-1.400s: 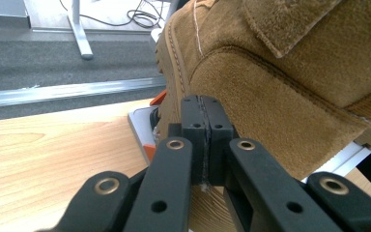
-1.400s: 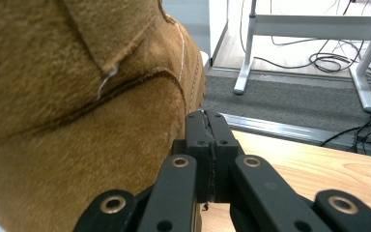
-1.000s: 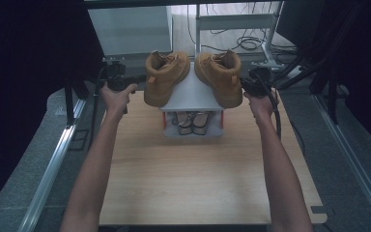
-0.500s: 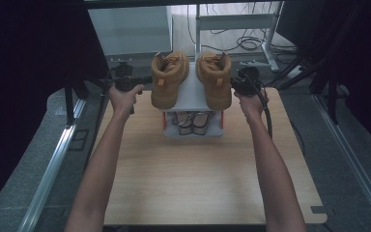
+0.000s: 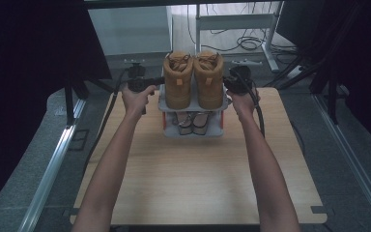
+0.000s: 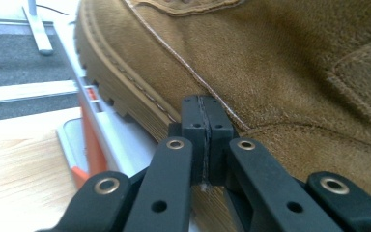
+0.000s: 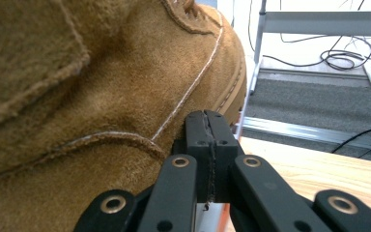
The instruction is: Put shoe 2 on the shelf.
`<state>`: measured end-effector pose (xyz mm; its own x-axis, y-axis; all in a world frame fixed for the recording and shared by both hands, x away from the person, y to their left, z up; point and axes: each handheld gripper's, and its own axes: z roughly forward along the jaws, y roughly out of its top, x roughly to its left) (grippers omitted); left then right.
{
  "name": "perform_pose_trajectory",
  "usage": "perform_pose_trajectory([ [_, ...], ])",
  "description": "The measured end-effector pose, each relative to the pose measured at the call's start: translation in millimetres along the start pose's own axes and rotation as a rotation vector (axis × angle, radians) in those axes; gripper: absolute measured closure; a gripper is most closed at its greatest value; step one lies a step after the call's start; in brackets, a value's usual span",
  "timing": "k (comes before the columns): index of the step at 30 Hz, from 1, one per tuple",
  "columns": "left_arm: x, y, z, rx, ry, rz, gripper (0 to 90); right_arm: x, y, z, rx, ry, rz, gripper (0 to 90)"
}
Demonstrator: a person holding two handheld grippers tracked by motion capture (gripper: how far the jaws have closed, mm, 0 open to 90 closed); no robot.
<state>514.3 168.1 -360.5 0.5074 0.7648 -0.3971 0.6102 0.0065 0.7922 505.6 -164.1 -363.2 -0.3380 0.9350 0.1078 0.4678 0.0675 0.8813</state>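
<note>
Two tan suede boots stand side by side, toes pointing away, on top of a small grey shoe rack [image 5: 193, 134]. My left gripper [image 5: 158, 81] is shut, and its closed tips rest against the outer side of the left boot [image 5: 178, 82]. In the left gripper view the shut pads [image 6: 195, 137] meet that boot [image 6: 270, 63] just above its sole. My right gripper [image 5: 227, 83] is shut too, with its tips against the outer side of the right boot [image 5: 208, 82]. The right gripper view has the closed pads [image 7: 222, 145] against the suede [image 7: 101, 87]. Nothing is held between either pair of jaws.
A pair of sandals [image 5: 193, 122] sits on the rack's lower shelf. The rack stands at the far middle of a wooden table [image 5: 193, 179]. Behind it are a desk frame [image 5: 236, 21] and floor cables [image 5: 251, 44]. Metal rails [image 5: 53, 159] run along both sides.
The boots were splayed apart with toes outward; now they stand parallel and close together. Both hands have moved inward toward the rack, pushing the boots from the sides.
</note>
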Motion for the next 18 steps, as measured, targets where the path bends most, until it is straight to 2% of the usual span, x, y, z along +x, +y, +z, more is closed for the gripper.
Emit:
perform_pose_trajectory([
  [3,0.5,0.3,0.0,0.002,-0.003,-0.015,89.9,5.4,-0.6,1.2,-0.003,-0.019,0.002,89.9],
  [7,-1.4,-1.2,2.1,-0.008,0.003,-0.015,90.0,8.3,-2.6,2.0,-0.014,-0.026,0.019,90.0],
  [12,-2.2,-2.4,2.8,-0.014,0.012,-0.012,90.0,17.9,-5.0,3.3,-0.019,-0.052,0.012,90.0],
  [18,-0.7,-2.9,0.5,-0.016,0.012,-0.006,89.7,11.8,-5.4,1.2,-0.013,-0.019,0.016,89.9],
])
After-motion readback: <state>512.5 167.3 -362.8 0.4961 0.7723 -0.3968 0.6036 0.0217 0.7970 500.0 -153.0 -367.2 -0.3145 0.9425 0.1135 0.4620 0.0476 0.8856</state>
